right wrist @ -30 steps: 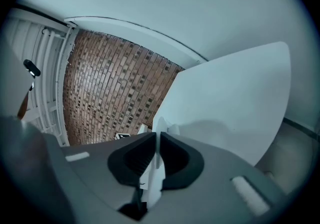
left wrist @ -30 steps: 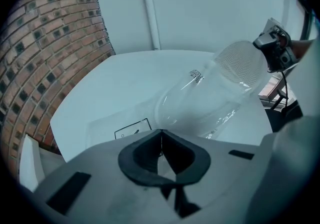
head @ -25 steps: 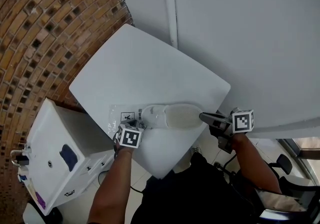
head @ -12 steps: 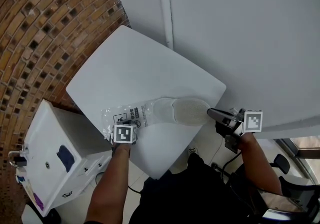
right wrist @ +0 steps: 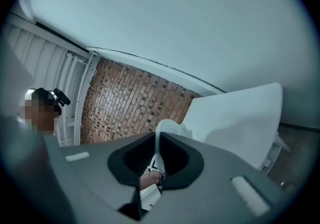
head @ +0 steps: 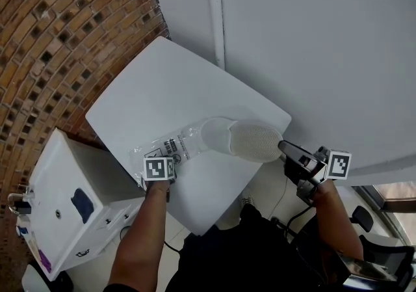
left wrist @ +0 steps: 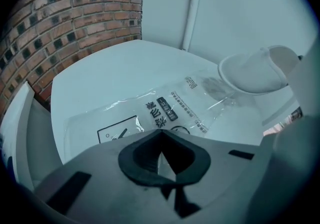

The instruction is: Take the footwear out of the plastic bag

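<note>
Risks first. Left claw is clenched on the tail of the plastic bag, at the near-left edge of the worktop. The film is thin and slick, so if that pinch slips the whole bag will drag along instead of stripping off.

The slipper is mostly out. Its toe is at the bag mouth and its heel is over the near-right edge. I can't tell if the toe is fully clear.

Right claw grips only the slipper's thin heel rim. That's a shallow bite on soft fabric, so a snag at the mouth could pull it loose and drop it off the worktop.

Materials:
- Bag: clear crinkly film with black print and a boxed warning mark.
- Slipper: white, flat, oval, with a dotted sole. Possibly a stacked pair, I can't tell.
- Worktop: smooth matte white with rounded corners.
</note>
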Available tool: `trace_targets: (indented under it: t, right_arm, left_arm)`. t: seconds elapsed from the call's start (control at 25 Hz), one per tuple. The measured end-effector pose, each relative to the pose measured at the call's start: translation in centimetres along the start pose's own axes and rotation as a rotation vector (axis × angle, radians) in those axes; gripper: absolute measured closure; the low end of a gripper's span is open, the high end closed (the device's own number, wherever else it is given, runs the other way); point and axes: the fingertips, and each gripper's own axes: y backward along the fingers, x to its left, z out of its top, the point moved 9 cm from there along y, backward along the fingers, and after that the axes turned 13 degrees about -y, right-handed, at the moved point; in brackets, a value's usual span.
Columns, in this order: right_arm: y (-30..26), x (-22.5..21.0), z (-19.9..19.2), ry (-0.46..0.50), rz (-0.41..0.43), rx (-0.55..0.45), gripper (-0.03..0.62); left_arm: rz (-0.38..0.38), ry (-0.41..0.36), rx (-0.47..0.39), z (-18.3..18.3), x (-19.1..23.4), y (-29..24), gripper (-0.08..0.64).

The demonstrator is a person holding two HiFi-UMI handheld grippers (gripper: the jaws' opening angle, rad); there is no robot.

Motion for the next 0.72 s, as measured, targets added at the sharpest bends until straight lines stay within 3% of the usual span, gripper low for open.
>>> trace_targets:
  t: [0.2,0.32,0.48,0.72]
  right_arm:
    - [0.5,1.9,-0.3,-0.016,0.088,-0.018,0.561]
    - [0.2,2.3,-1.1,-0.030,0.119,-0.005,0.561]
    - [-0.8,1.6,-2.8,-0.057,0.119,0.042,0.561]
    - [-2.7,0.1,-4.9,-0.093,0.112,0.142,0.560]
  left_arm:
    - [0.002,0.030,-0.033,1.5,0.7,-0.1,0.552]
    - [-0.041,0.084,-0.088,2.3,0.8,0.1,0.552]
    - [-0.090,0.099,-0.157,2.7,0.3,0.6,0.472]
    - [-0.092,0.087,-0.297,3.0,0.6,4.3,0.457]
